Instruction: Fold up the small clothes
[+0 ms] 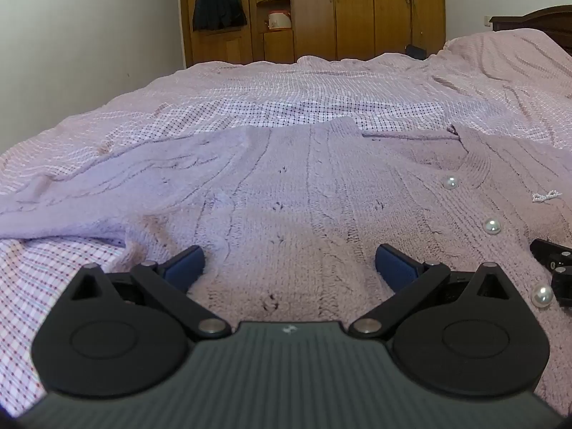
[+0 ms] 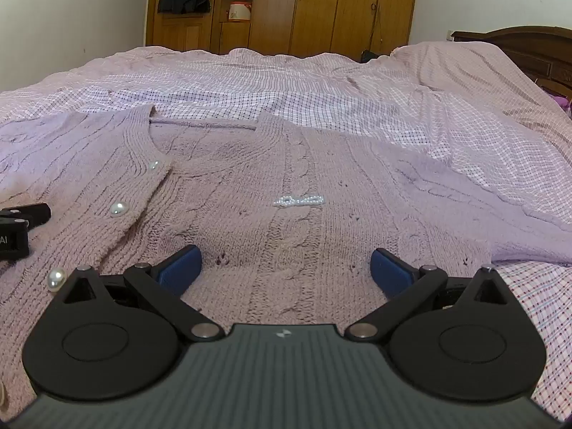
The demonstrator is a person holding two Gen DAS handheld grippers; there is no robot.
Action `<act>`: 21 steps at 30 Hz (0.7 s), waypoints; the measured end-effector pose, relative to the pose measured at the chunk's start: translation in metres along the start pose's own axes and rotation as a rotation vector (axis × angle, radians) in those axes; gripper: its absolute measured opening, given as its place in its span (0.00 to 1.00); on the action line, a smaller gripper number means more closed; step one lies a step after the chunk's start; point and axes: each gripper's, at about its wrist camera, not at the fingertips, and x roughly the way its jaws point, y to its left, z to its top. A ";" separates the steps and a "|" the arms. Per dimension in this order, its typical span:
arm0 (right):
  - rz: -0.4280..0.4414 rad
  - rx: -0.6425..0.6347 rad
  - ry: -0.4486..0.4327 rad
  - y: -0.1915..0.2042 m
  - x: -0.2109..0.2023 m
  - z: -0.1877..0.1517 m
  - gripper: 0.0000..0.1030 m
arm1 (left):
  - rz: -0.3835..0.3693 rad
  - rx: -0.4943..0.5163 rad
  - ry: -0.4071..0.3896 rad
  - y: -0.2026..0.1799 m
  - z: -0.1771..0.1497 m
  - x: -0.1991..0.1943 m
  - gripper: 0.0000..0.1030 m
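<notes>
A pale lilac knitted cardigan with pearl buttons lies spread flat, front up, on the bed. My left gripper is open, low over its left half near the hem, with nothing between the blue pads. One sleeve stretches out to the left. In the right wrist view the cardigan shows its neckline, a small beaded bow and the other sleeve. My right gripper is open and empty over the right half. Each gripper shows at the edge of the other's view.
The bed is covered by a pink checked sheet with wrinkles toward the far right. A wooden wardrobe with a dark garment hanging on it stands behind the bed. A dark wooden headboard is at the right.
</notes>
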 end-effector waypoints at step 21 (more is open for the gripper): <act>-0.009 -0.012 -0.007 0.002 -0.002 0.000 1.00 | 0.013 0.020 -0.009 -0.003 -0.001 0.000 1.00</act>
